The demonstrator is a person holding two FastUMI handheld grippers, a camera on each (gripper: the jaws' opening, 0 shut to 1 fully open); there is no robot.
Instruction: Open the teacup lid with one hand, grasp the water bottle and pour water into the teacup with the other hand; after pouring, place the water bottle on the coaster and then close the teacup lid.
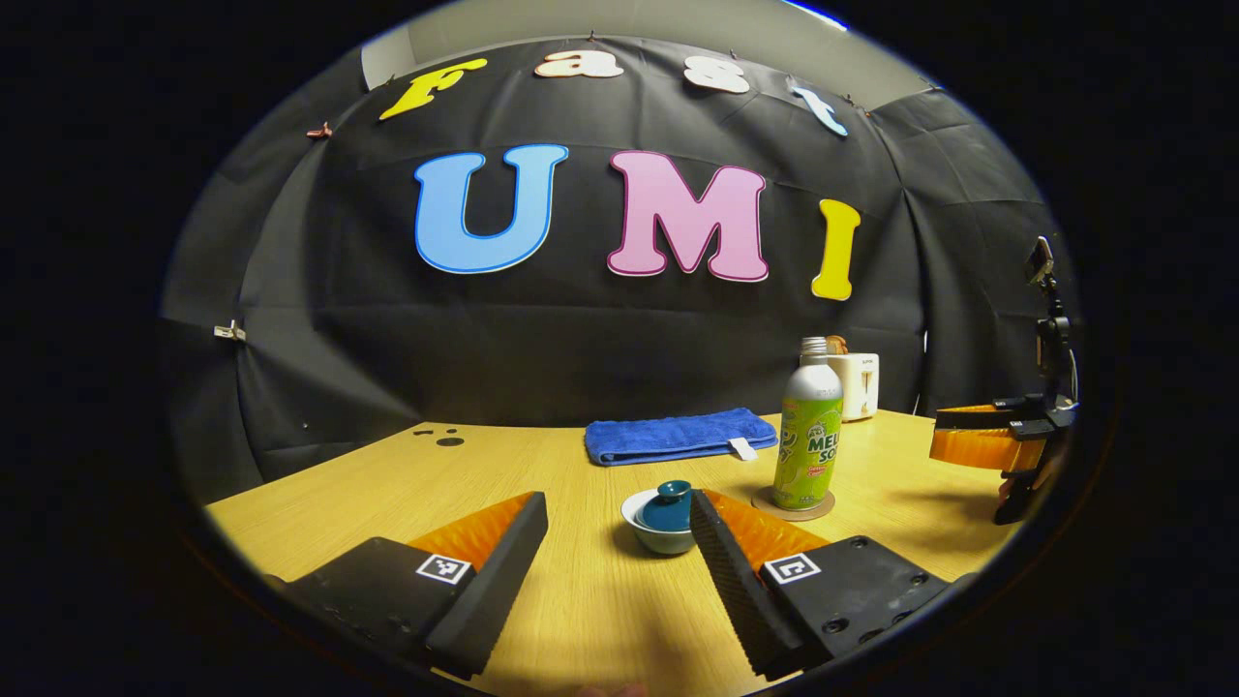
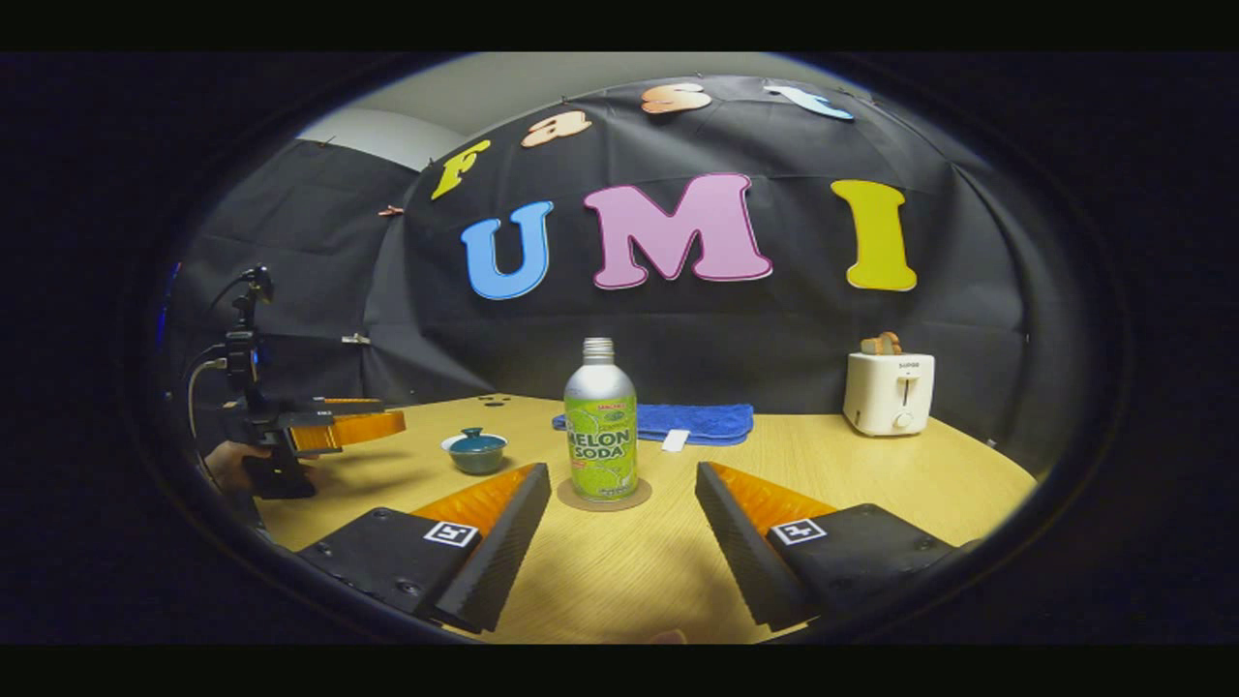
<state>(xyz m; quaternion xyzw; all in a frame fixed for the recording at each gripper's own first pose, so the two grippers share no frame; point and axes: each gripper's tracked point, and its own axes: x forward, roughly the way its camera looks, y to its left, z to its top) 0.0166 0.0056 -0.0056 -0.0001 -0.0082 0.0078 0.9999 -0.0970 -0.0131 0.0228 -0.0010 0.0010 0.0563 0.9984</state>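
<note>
A small teal teacup (image 1: 661, 523) with its teal lid (image 1: 670, 503) on stands on the wooden table, just ahead of my left gripper (image 1: 619, 518), which is open with nothing between its fingers. A green-labelled metal water bottle (image 1: 808, 431) stands upright on a round cork coaster (image 1: 794, 505) to the right of the cup. In the right gripper view the bottle (image 2: 600, 426) stands on the coaster (image 2: 604, 497) straight ahead of my open right gripper (image 2: 621, 489). The teacup (image 2: 476, 451) sits to the left, with the left gripper (image 2: 344, 426) beyond it.
A folded blue towel (image 1: 678, 434) lies at the back of the table (image 1: 581, 600). A white toaster (image 2: 889, 391) stands at the back right. The right gripper (image 1: 997, 440) hovers at the table's right side in the left gripper view. A hand (image 2: 227, 465) holds the left gripper.
</note>
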